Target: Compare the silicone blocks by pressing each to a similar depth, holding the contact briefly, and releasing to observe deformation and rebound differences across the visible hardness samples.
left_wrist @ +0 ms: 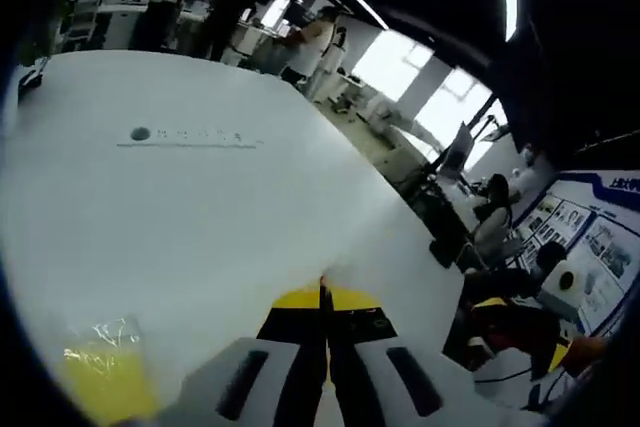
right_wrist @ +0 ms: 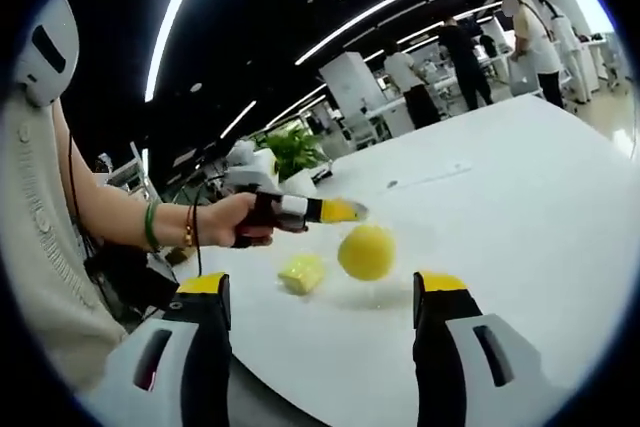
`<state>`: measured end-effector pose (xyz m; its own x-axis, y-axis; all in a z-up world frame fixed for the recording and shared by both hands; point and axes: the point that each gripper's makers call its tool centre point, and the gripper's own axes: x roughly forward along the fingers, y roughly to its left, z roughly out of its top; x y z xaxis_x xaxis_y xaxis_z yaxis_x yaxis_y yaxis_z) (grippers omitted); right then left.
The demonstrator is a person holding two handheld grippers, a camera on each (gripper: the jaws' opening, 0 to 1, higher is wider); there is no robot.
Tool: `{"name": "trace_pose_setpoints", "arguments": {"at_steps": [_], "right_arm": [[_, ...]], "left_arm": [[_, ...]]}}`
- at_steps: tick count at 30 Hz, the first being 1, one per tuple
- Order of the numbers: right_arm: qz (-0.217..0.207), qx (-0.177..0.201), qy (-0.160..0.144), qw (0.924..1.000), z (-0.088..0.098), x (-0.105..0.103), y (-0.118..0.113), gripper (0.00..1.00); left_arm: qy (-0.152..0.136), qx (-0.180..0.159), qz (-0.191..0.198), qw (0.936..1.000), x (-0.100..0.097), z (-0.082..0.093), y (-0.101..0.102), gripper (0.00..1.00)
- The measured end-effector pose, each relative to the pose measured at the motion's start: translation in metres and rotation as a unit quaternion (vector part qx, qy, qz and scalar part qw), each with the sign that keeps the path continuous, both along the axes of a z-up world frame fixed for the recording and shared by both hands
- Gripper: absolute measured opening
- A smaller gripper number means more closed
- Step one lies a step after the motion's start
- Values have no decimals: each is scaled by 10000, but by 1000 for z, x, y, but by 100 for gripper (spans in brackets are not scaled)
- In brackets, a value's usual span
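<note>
Yellow-tipped left gripper [left_wrist: 323, 299] seen in the left gripper view with jaws pressed together on nothing, aimed out over the white table [left_wrist: 200, 217], a crinkly yellow block [left_wrist: 100, 367] lying off to its lower left, near but not touching. Over in the right gripper view, right gripper [right_wrist: 322, 292] spread wide and empty, with the yellow ball [right_wrist: 366, 252] and a small yellow block [right_wrist: 301, 273] straight ahead between the jaws, and the left gripper hovering just above them, so probably nearer for the first press.
</note>
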<state>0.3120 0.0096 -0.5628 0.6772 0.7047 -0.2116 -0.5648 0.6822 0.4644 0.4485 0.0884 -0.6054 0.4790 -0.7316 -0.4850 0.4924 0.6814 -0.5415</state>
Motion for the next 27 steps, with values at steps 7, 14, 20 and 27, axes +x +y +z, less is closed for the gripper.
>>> {"name": "trace_pose_setpoints", "arguments": {"at_steps": [7,14,20,27], "right_arm": [[111,-224,-287,9993,21,-12,9,69],[350,-554,-622,9959,44,-23,18,70],[574,-813,-855,9914,59,-27,26,71],[782,-1053,-1128,9849,75,-25,36,71]], "left_arm": [[-277,82,-129,9995,-22,20,14,0],[-734,-35,-52,9973,-37,62,38,0],[-1202,-1,0,9927,-44,99,62,0],[-1530,88,-86,9882,-60,126,81,0]]}}
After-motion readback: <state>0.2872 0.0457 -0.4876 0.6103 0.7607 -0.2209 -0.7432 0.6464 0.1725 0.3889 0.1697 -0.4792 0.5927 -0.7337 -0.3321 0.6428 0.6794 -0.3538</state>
